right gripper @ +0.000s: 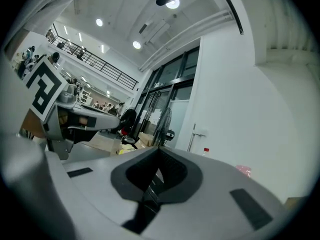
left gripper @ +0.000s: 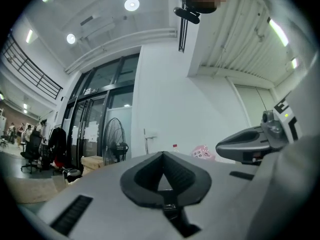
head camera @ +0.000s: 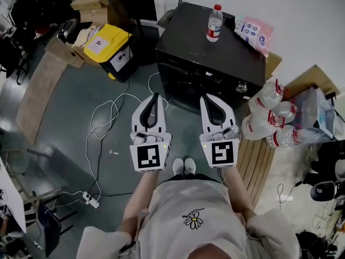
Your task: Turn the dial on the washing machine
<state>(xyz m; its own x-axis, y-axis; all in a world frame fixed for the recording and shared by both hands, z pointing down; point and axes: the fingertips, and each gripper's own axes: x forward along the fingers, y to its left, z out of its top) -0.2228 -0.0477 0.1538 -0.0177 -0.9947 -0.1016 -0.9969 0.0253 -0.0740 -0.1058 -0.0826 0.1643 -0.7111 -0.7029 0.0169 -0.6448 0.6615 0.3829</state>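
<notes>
Over a grey floor, a black washing machine was faced by two clenched, empty grippers.
The left gripper and right gripper were held side by side, short of the machine's front. The dial was set on that front panel, ahead and to the right of the right gripper, which was judged the nearer one, and was not yet touched.

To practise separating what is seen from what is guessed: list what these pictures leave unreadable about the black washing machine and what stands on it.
Small silver dial on the black washing machine: head view, too small to read its setting.
Machine's front: both gripper views, blocked by the shut left gripper and right gripper.
Clear plastic bottle with red cap: label print too small, every view.
</notes>
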